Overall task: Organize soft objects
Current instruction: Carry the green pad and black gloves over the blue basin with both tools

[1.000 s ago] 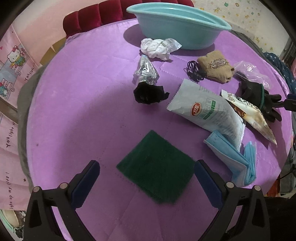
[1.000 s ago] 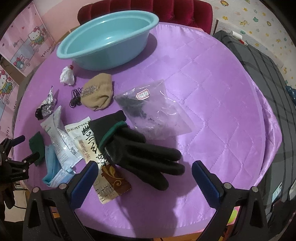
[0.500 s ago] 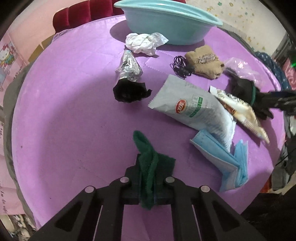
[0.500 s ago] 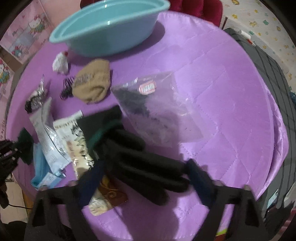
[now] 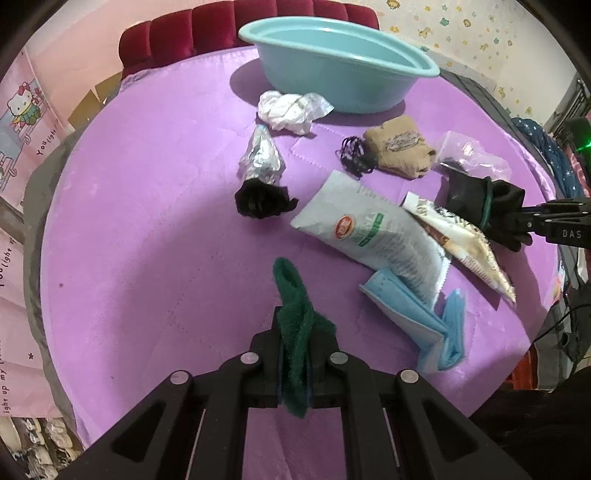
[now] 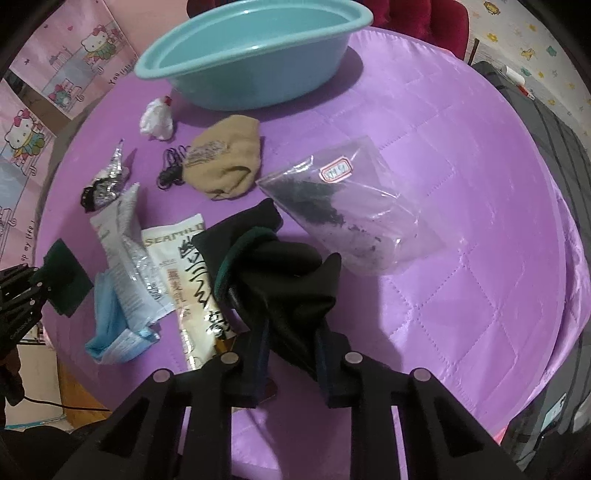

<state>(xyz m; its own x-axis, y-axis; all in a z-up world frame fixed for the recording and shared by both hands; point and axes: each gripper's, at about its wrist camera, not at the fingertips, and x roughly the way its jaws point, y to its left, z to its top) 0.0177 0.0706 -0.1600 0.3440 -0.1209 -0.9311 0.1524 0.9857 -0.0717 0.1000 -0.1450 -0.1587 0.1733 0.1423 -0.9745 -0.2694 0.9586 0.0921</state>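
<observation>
Left gripper clamped shut on green scouring cloth, folded and pinched upright between the fingers, its upper end curling over above the tips, its lower edge hanging below them. Cloth lifted clear of the purple quilted surface — round, padded, whether a bed or a covered desk not determinable. Right gripper closed on black glove with green cuff band; fingers just brought together around the bunched fabric, pads pressing on it from both sides, cuff end resting across the brown-and-white printed packet. Teal plastic basin standing at the far edge of the surface, nothing visible inside. Just in front of it, crumpled white wrapper. Nearer the middle: silver foil wrapper touching a black crumpled item; black hair ties touching a tan folded sock. Clear plastic bag holding dark loose matter, lying to the right of the glove, near but not under it. White snack pouch with red logo overlapping a blue face mask. Red tufted upholstery behind the basin — pink cartoon-print sheets on the left.
</observation>
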